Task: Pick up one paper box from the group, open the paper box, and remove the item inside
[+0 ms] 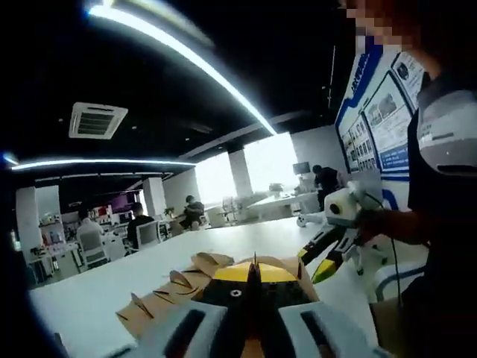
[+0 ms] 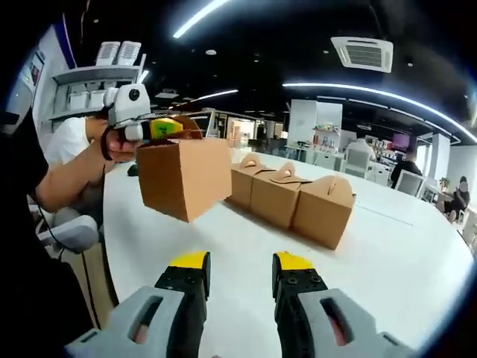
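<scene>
Your brown cardboard paper box (image 2: 184,177) hangs above the white table (image 2: 402,253), near its left edge, pinched at the top by the left gripper (image 2: 165,128). Three boxes (image 2: 291,195) remain. Your right gripper (image 2: 238,270) stands apart, empty; opening remains.

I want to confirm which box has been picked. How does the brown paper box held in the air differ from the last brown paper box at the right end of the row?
The lifted brown paper box hangs above the white table, tilted, gripped at its top by the left tongs. The rightmost brown paper box rests on the table, level, untouched, touching its neighbour. Both are brown cardboard with closed, handle-shaped tops.
</scene>
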`<state>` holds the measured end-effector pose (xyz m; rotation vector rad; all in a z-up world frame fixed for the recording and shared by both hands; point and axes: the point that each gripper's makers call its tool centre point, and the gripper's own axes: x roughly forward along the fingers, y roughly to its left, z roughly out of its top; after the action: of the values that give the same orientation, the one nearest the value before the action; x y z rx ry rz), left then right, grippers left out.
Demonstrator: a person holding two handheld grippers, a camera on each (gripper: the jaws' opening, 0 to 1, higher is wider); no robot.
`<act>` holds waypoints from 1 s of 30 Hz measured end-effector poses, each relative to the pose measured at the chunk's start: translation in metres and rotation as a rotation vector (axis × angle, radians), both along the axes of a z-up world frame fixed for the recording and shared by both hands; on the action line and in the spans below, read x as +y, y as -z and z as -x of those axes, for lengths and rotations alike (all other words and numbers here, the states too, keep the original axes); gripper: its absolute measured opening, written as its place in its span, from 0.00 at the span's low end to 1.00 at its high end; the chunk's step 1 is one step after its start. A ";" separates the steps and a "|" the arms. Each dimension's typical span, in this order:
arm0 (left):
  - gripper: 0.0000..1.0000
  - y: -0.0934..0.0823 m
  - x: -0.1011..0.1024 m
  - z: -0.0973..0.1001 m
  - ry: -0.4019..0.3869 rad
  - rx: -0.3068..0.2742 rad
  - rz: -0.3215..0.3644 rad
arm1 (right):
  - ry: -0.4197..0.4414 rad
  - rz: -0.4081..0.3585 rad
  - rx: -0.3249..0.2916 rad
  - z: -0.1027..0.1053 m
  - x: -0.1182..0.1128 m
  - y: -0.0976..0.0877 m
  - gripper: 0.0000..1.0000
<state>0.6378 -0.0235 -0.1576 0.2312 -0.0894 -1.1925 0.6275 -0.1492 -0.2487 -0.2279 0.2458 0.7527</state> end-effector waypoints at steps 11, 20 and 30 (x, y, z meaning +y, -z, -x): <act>0.04 0.017 0.000 0.001 0.052 0.051 0.005 | -0.004 -0.001 0.000 0.001 0.001 0.001 0.34; 0.04 0.050 -0.001 -0.003 0.066 0.138 -0.009 | 0.001 0.009 0.001 0.003 -0.001 0.000 0.34; 0.04 0.054 -0.006 0.006 0.103 0.142 -0.022 | 0.003 0.004 0.012 0.004 -0.002 0.005 0.34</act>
<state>0.6313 -0.0297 -0.2117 0.1625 0.0362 -1.3098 0.6234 -0.1510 -0.2542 -0.2265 0.2592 0.7506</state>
